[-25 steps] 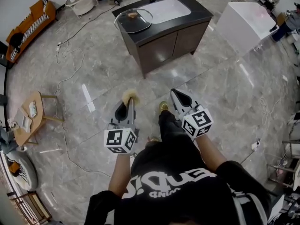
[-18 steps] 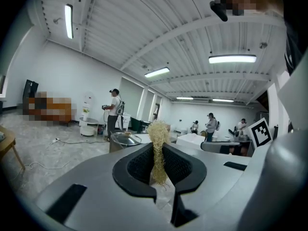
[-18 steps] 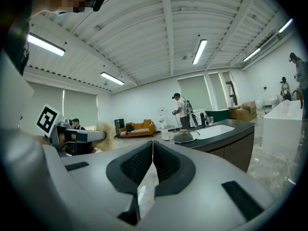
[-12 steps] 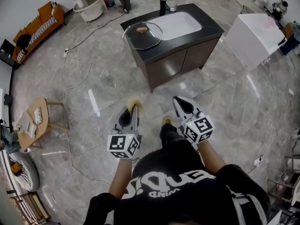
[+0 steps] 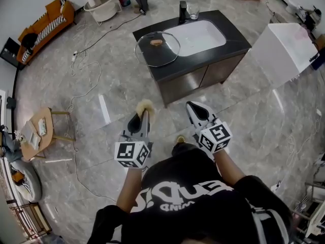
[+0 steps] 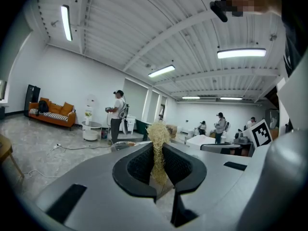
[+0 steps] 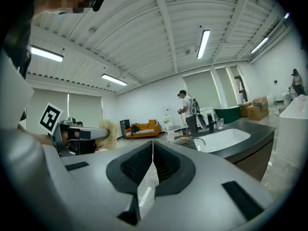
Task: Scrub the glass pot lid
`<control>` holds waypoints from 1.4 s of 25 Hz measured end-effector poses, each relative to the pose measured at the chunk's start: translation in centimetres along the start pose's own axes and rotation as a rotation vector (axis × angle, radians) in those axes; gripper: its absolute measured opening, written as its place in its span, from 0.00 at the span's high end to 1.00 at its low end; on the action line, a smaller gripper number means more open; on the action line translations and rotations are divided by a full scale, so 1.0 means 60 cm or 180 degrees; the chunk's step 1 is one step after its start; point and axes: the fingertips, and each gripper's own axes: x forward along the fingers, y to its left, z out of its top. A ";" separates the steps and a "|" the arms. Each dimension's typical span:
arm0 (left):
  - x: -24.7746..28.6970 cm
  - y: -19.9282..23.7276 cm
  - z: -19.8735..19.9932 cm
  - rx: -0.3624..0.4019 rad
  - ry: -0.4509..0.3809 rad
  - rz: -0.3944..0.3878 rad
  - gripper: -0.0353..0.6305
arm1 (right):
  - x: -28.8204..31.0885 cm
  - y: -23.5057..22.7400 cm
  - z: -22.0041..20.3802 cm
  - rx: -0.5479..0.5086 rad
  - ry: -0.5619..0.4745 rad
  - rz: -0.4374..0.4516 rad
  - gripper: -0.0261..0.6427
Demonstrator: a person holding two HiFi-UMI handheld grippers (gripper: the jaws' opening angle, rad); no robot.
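The glass pot lid (image 5: 157, 48) lies flat on the dark counter (image 5: 175, 67) left of the white sink (image 5: 199, 37), well ahead of both grippers; it also shows small in the right gripper view as the lid (image 7: 192, 142). My left gripper (image 5: 144, 111) is shut on a tan fibrous scrubber (image 5: 145, 106), whose tuft of scrubber (image 6: 157, 143) sticks up between the jaws. My right gripper (image 5: 194, 107) is shut with nothing in it, its pads (image 7: 144, 165) pressed together. Both are held over the floor, short of the counter.
A faucet (image 5: 182, 12) and a glass (image 5: 192, 10) stand behind the sink. A white box (image 5: 286, 50) stands at the right. A small wooden table (image 5: 38, 131), cables on the floor, a white tub (image 5: 104, 5) and an orange sofa (image 5: 45, 22) are at the left. Other people stand across the room.
The counter with the lid has shifted down and right in the head view and looks larger. Both grippers keep their hold and their place in front of the body.
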 end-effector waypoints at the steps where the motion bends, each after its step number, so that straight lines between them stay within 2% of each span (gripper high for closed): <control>1: 0.016 0.003 0.003 -0.0001 -0.0011 0.0025 0.88 | 0.010 -0.013 0.004 -0.0005 0.0001 0.0026 0.94; 10: 0.112 0.018 0.013 -0.0067 -0.0089 0.0325 0.88 | 0.074 -0.106 0.026 -0.0034 0.0014 0.0243 0.94; 17: 0.139 0.033 0.011 -0.0076 -0.0055 0.0437 0.88 | 0.110 -0.127 0.017 0.0023 0.0066 0.0353 0.94; 27: 0.206 0.083 -0.007 -0.0077 0.0009 0.0350 0.88 | 0.181 -0.151 0.002 -0.0023 0.0155 0.0359 0.94; 35: 0.299 0.146 0.013 -0.0110 -0.0003 0.0239 0.88 | 0.271 -0.184 0.022 -0.0078 0.0216 0.0352 0.94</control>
